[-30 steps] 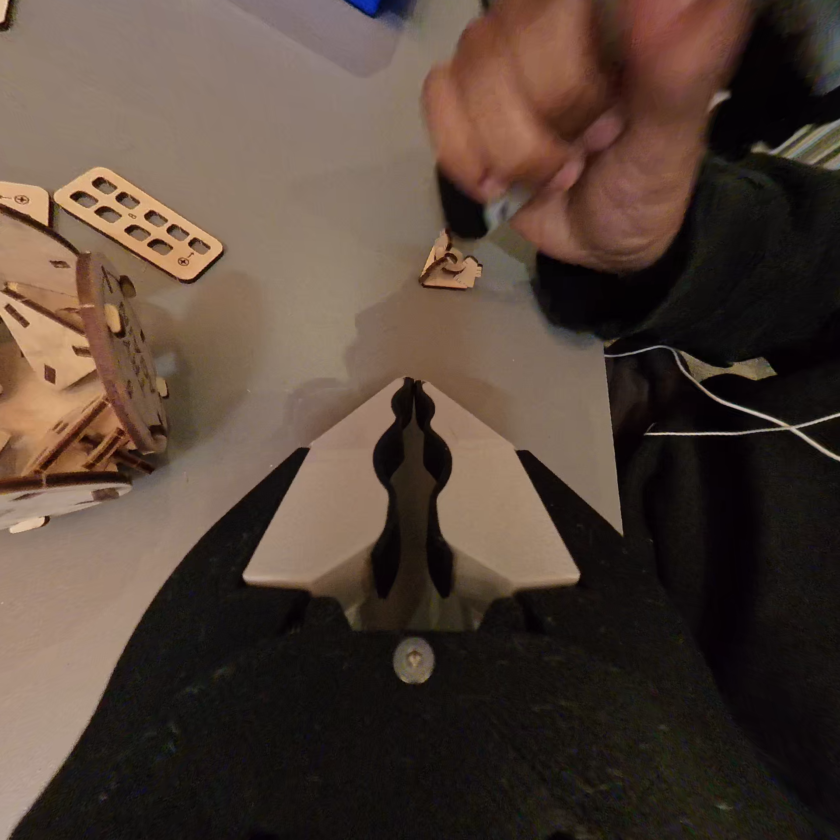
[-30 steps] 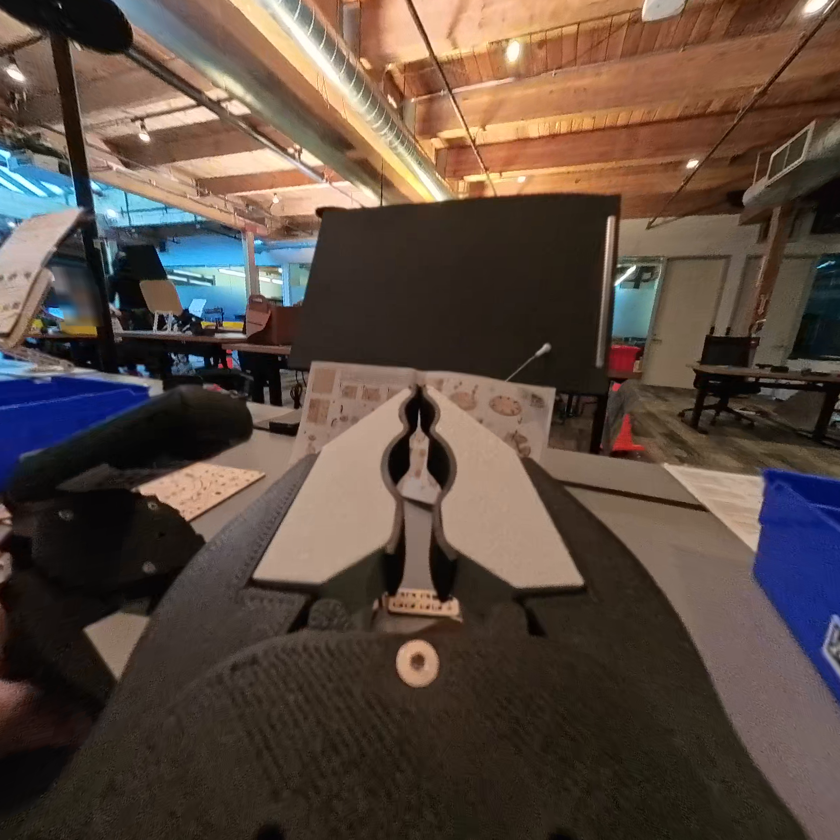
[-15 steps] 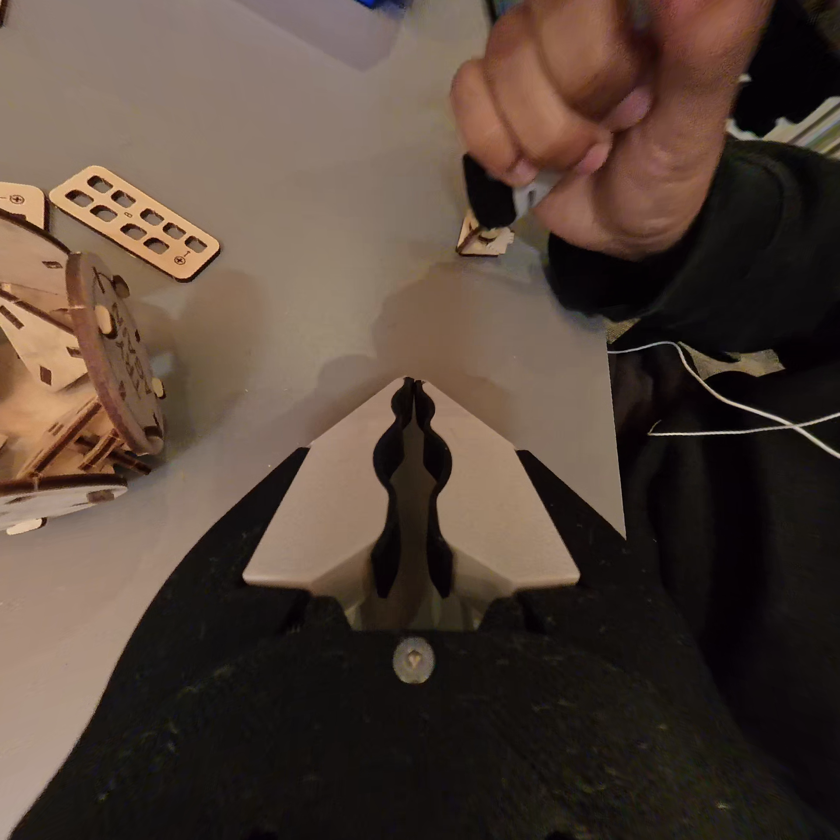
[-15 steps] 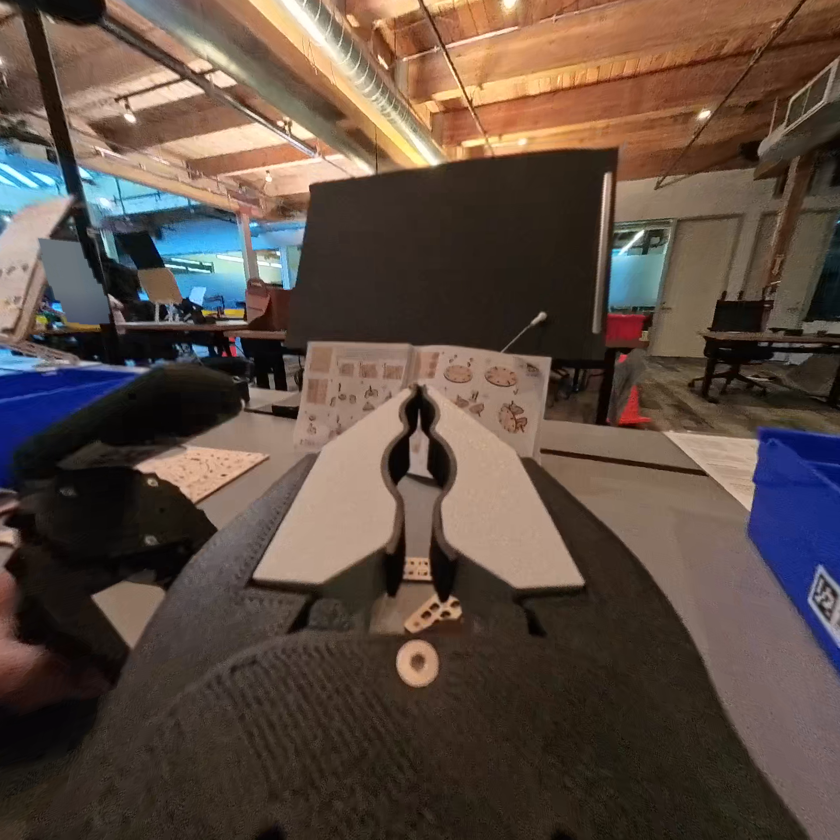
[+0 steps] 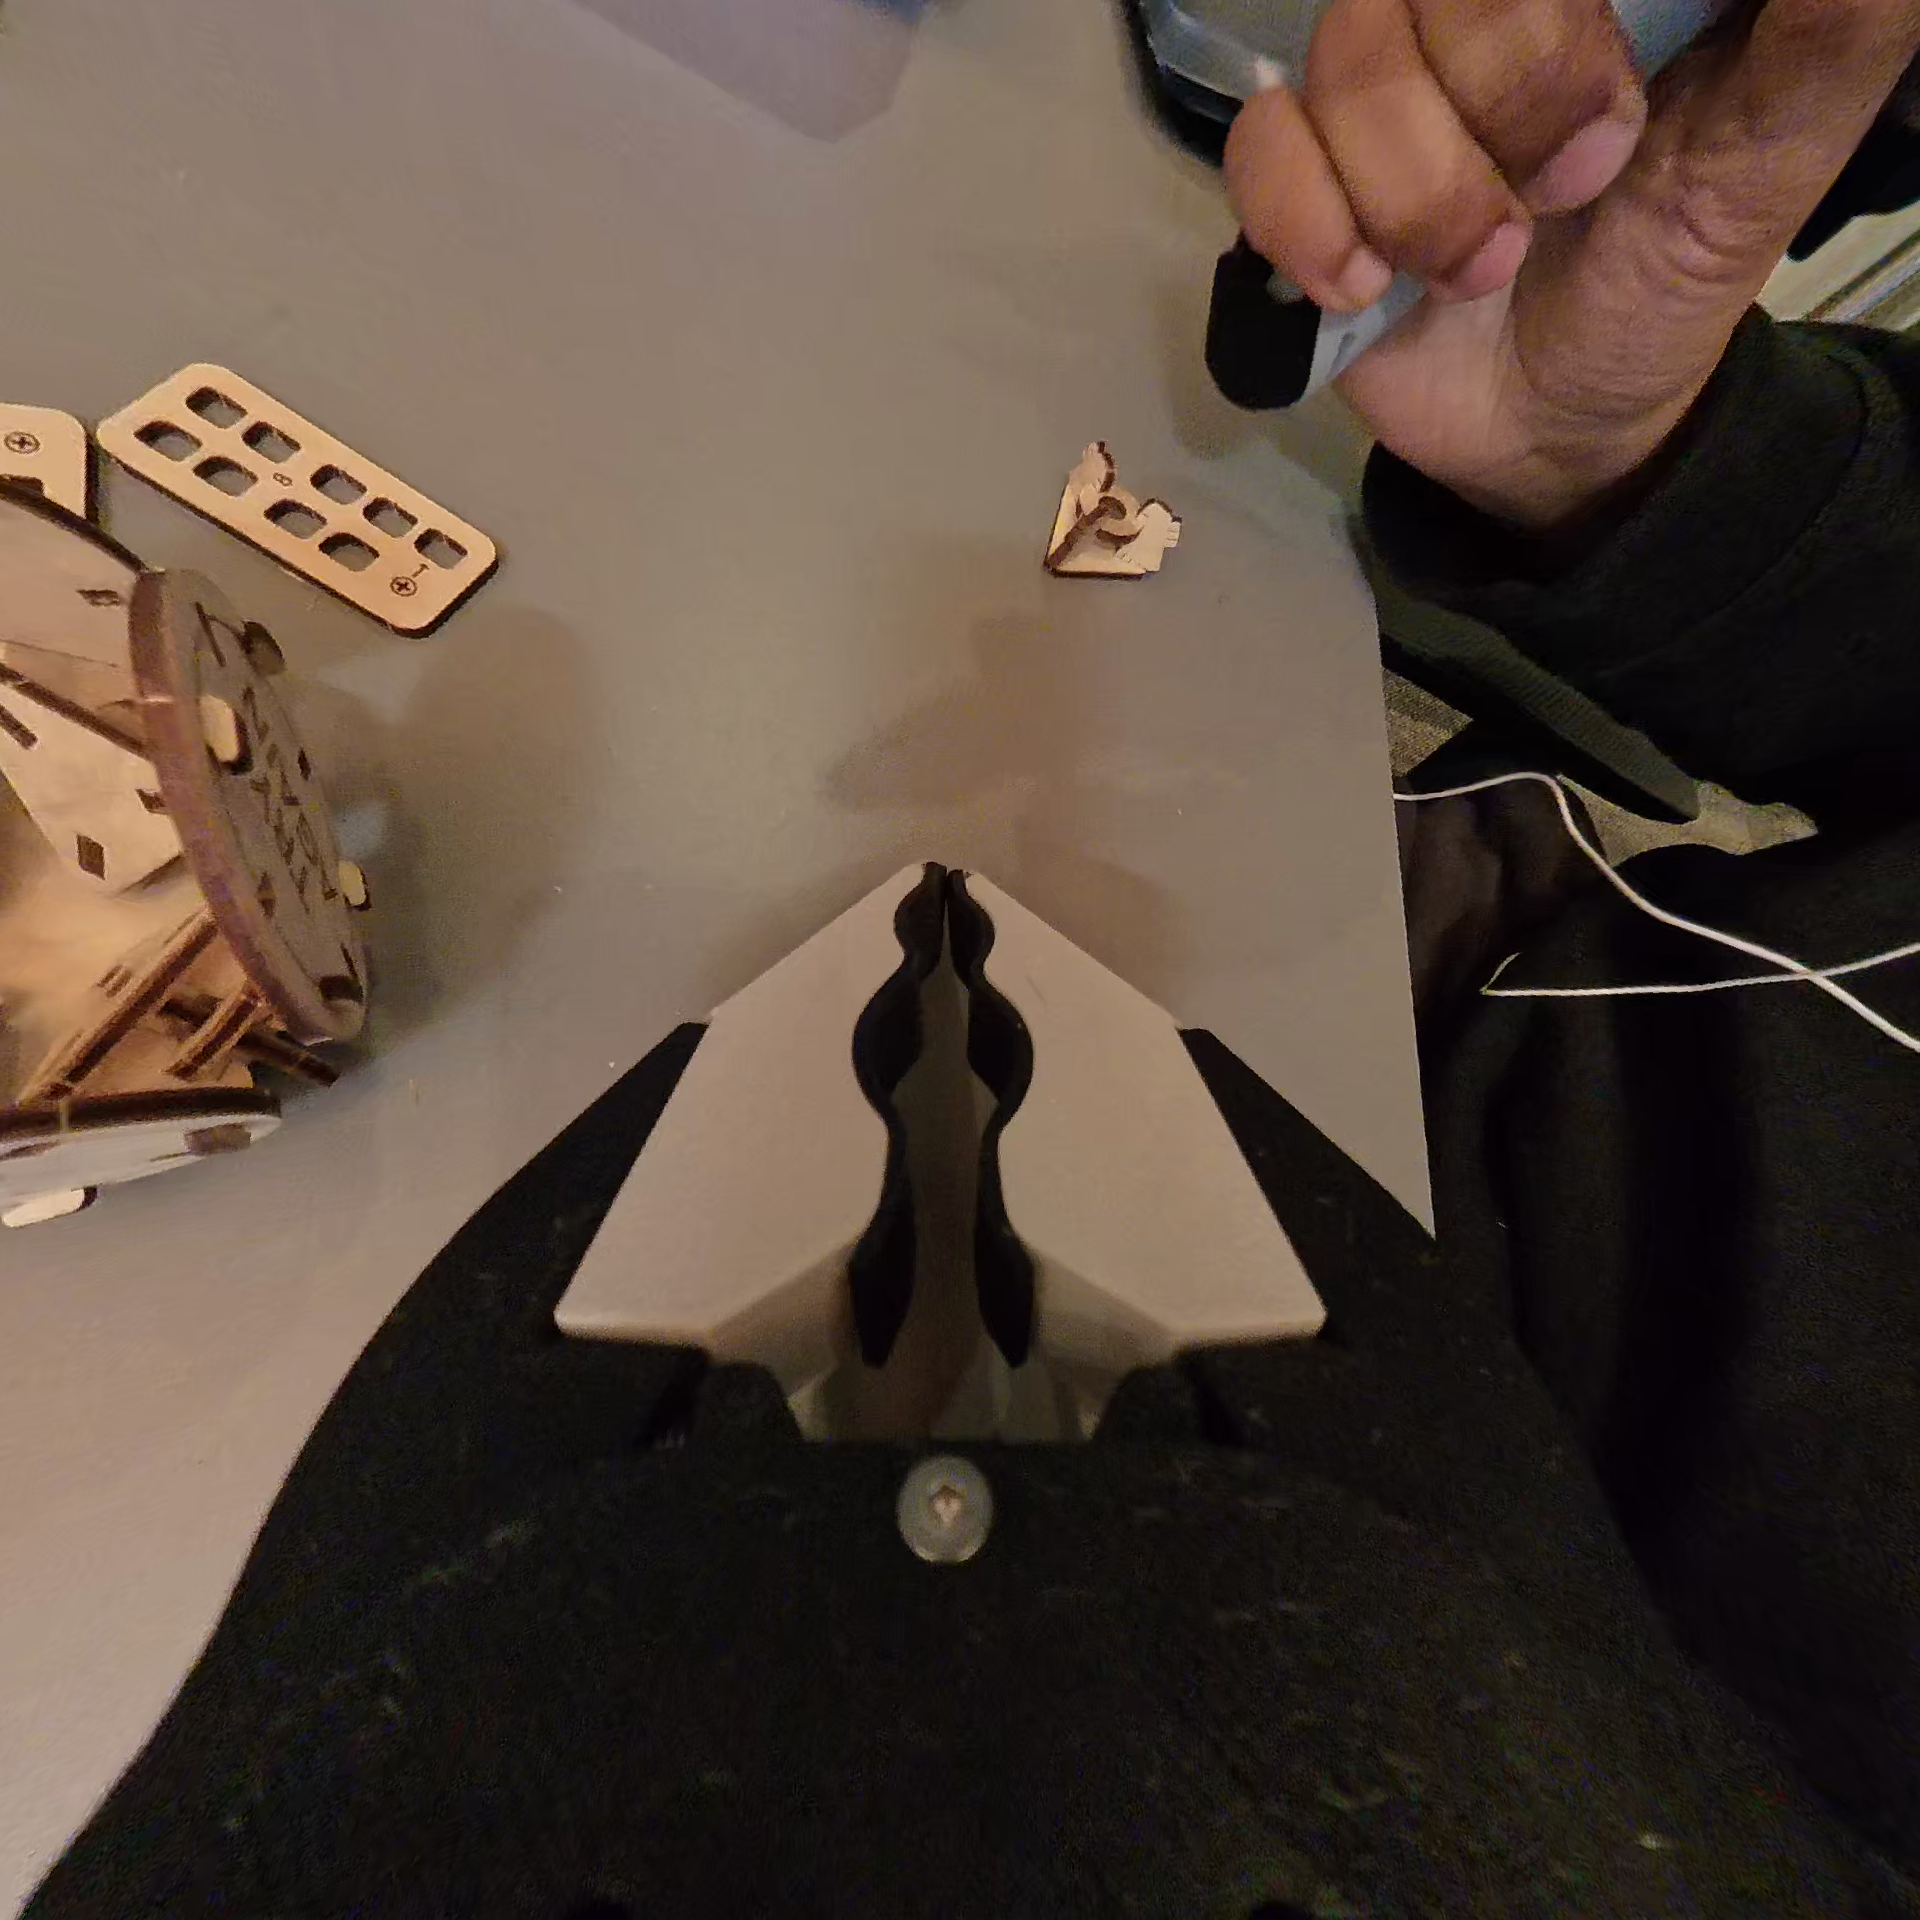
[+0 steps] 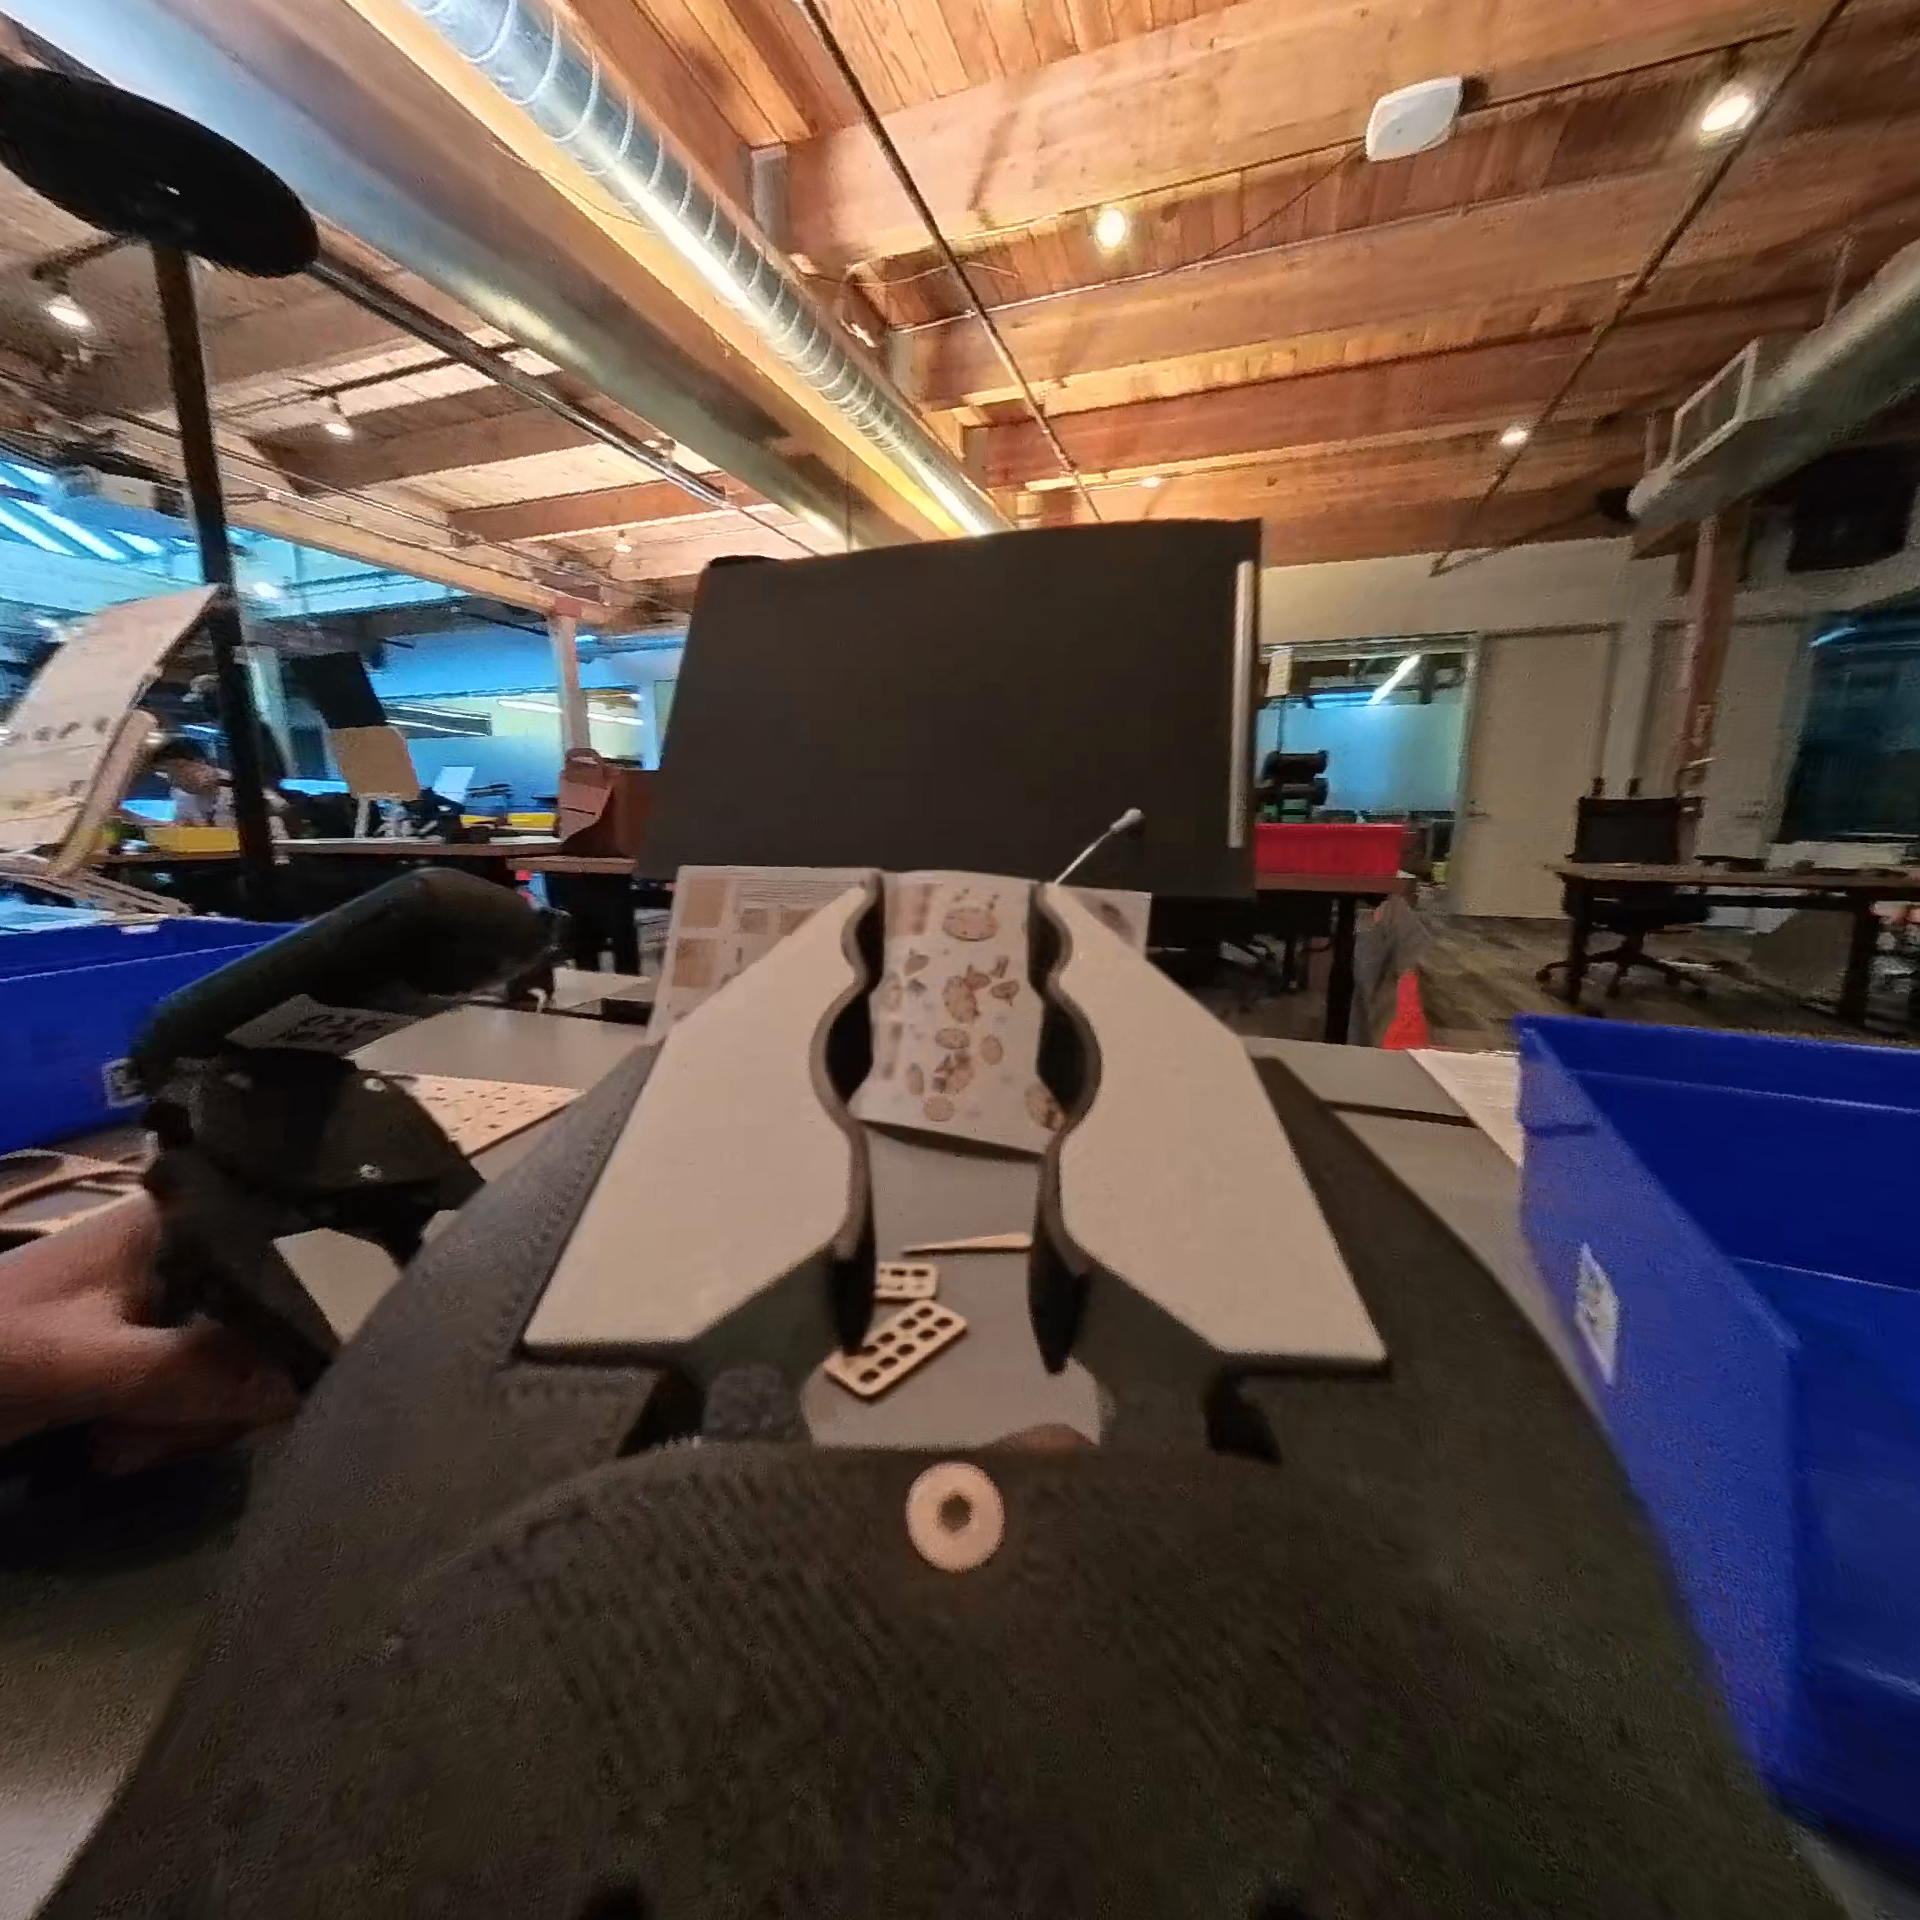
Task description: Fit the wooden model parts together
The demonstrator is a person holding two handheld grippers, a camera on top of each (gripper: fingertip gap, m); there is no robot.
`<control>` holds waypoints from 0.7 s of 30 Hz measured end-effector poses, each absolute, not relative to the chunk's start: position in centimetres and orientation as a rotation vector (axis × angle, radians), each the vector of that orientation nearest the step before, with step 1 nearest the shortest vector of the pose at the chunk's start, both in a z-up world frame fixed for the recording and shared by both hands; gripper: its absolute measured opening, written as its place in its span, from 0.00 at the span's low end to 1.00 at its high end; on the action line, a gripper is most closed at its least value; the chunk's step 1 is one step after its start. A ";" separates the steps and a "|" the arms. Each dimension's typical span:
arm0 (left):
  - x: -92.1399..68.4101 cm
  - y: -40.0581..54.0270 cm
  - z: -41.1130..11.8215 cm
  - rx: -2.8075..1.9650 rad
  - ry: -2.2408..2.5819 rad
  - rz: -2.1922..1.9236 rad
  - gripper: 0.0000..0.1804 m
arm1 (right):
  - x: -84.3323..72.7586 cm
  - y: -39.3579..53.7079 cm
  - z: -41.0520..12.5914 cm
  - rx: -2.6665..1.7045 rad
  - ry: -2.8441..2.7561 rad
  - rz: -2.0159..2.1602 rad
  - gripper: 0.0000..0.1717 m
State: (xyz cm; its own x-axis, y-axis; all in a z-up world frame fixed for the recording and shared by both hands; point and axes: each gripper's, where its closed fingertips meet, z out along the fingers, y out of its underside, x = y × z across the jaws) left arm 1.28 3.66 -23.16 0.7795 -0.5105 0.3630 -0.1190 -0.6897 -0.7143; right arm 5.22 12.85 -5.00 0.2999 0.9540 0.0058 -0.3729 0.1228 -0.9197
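Note:
In the left wrist view my left gripper [image 5: 943, 871] is shut with nothing between its fingertips, low over the grey table [image 5: 727, 260]. A small wooden piece [image 5: 1107, 514] lies on the table ahead of it. A hand [image 5: 1475, 208] grips a black and grey handle [image 5: 1262, 332] above and to the right of that piece. In the right wrist view my right gripper [image 6: 956, 904] is open with nothing between its fingers. A slotted wooden plate [image 6: 896, 1349] lies on the table below it; it also shows in the left wrist view [image 5: 296, 499].
A partly built wooden model [image 5: 156, 883] stands at the left. The table's right edge [image 5: 1397, 935] is near, with dark clothing and a white cord [image 5: 1662, 935] beyond. A picture sheet [image 6: 935, 997] leans on a black board [image 6: 956, 707]. Blue bins [image 6: 1714, 1299] stand right and left. One gripper's finger ends stand about 20 cm off the other's.
My right gripper has opened its fingers from shut and tilted down a little. The hand with the handle has moved up and to the right, clear of the small wooden piece. My left gripper stays shut.

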 end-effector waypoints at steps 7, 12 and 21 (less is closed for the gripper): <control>1.3 3.6 -23.1 -2.266 0.464 -0.732 0.00 | 3.3 11.3 -4.6 -0.985 -0.806 1.216 0.00; 1.4 3.5 -23.4 -2.281 0.483 -0.717 0.00 | 1.5 11.7 -7.8 -1.079 -0.874 1.246 0.00; 1.4 3.5 -23.4 -2.281 0.478 -0.726 0.00 | 0.7 9.8 -7.6 -1.022 -0.966 1.198 0.00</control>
